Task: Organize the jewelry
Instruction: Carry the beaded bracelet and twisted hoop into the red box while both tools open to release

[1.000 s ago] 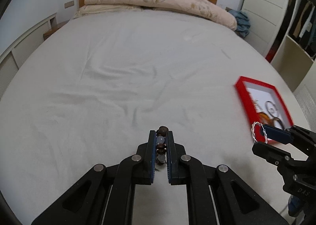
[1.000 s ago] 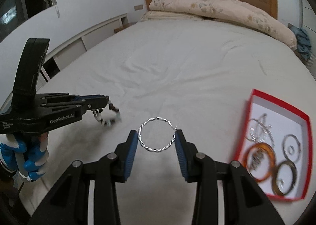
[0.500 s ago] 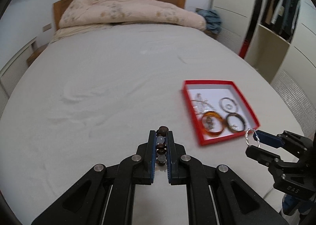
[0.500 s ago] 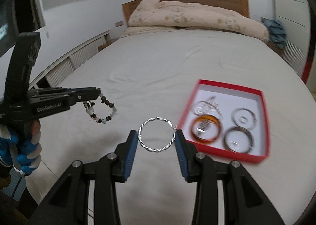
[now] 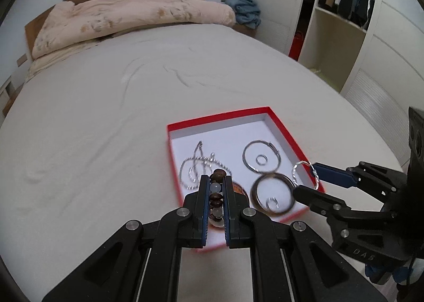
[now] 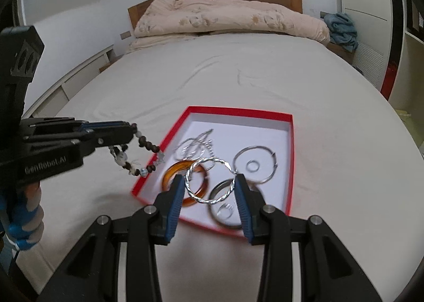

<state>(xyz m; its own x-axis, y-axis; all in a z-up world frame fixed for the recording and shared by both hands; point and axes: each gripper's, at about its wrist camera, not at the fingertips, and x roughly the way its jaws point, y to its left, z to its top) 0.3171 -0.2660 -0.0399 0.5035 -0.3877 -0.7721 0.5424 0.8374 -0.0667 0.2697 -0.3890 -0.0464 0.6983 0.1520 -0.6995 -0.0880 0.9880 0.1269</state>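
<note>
A red box (image 5: 220, 116) (image 6: 238, 110) with a white inside lies on the bed. It holds an amber bangle (image 6: 172, 169), a dark bangle (image 5: 273, 193), a large silver hoop (image 6: 255, 148), a small ring and a tangle of silver pieces. My left gripper (image 5: 216, 182) (image 6: 129, 129) is shut on a brown and pale beaded bracelet (image 5: 216, 196) (image 6: 143, 153), which hangs over the box's left rim. My right gripper (image 6: 209, 182) (image 5: 304, 177) is shut on a twisted silver hoop (image 6: 215, 159) (image 5: 302, 163), held above the near part of the box.
A folded beige quilt (image 5: 132, 16) lies at the wooden headboard. A blue cloth (image 5: 246, 10) sits beside it. White wardrobe doors and open shelves (image 5: 344, 37) stand at the right. A gloved hand (image 6: 21, 217) holds the left gripper.
Both grippers have travelled across the bed to the red box, which now lies right under their fingertips. Each keeps its hold: bracelet in the left, hoop in the right.
</note>
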